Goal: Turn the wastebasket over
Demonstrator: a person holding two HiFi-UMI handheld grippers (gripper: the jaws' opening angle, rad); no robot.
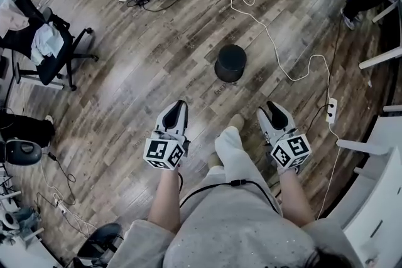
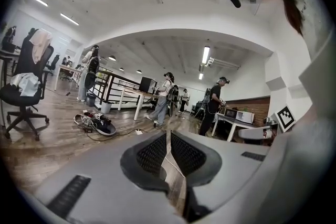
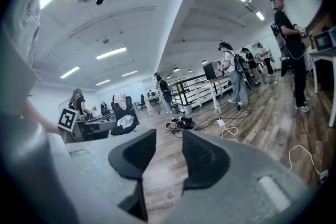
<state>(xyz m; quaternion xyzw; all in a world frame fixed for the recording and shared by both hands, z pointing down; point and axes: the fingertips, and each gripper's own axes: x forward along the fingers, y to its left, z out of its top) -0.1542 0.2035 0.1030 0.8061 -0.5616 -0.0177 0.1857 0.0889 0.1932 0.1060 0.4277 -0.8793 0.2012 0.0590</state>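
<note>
l hand-held gripper [image 1: 178, 108] shut, r hand-held gripper [image 1: 272, 110] half open, both empty.

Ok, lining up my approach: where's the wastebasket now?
Head view: the wastebasket stands on the wood floor beyond the left gripper and right gripper, midway between them, left of the white cable.

The right gripper [image 3: 169, 150] has its two dark jaws apart, and between them only the wooden floor [image 3: 262, 123] is seen (nothing is gripped). Farther away a black office chair [image 3: 131, 113] carries a light cloth [image 3: 125, 120], and a white power strip [image 3: 221, 123] lies near a heap of cables [image 3: 180, 124].
</note>
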